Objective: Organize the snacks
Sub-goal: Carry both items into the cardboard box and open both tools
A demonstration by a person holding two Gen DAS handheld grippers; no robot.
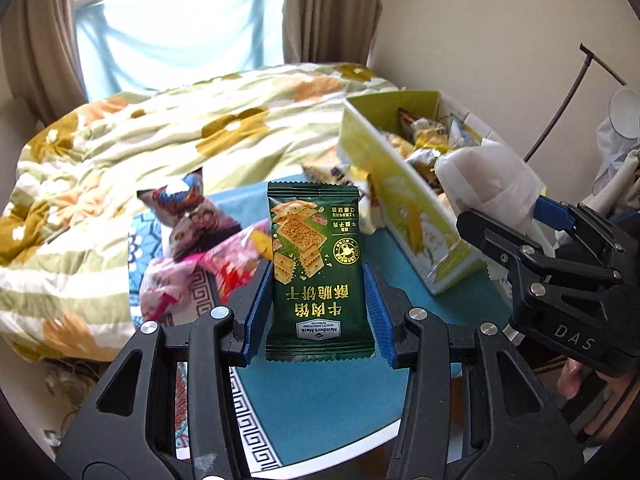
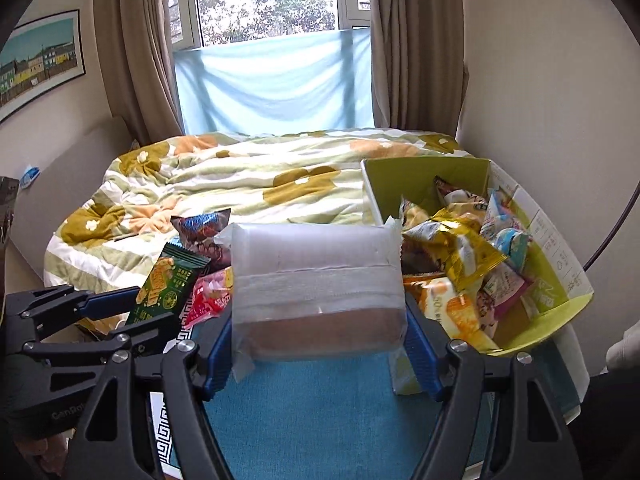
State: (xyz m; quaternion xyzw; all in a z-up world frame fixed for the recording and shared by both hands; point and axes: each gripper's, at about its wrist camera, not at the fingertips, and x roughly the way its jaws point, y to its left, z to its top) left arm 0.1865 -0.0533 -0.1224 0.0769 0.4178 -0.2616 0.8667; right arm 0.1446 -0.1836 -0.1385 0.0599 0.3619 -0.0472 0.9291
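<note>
My left gripper (image 1: pixel 316 280) is shut on a dark green cracker packet (image 1: pixel 316 264), held upright above the blue table mat (image 1: pixel 320 408); the packet (image 2: pixel 168 288) and that gripper (image 2: pixel 134 316) also show at the left of the right wrist view. My right gripper (image 2: pixel 318 320) is shut on a translucent white wrapped cake packet (image 2: pixel 316 280), lifted over the mat beside the yellow-green snack box (image 2: pixel 424 176). In the left wrist view the right gripper (image 1: pixel 516 216) holds the white packet (image 1: pixel 488 184) close to the box (image 1: pixel 400 200), which holds several snack packets.
Loose on the mat lie a pink packet (image 1: pixel 224 264) and a blue-red patterned packet (image 1: pixel 180 200). A bed with a flowered quilt (image 1: pixel 160 132) runs behind the table. A wall stands right of the box, and curtains and a window at the back.
</note>
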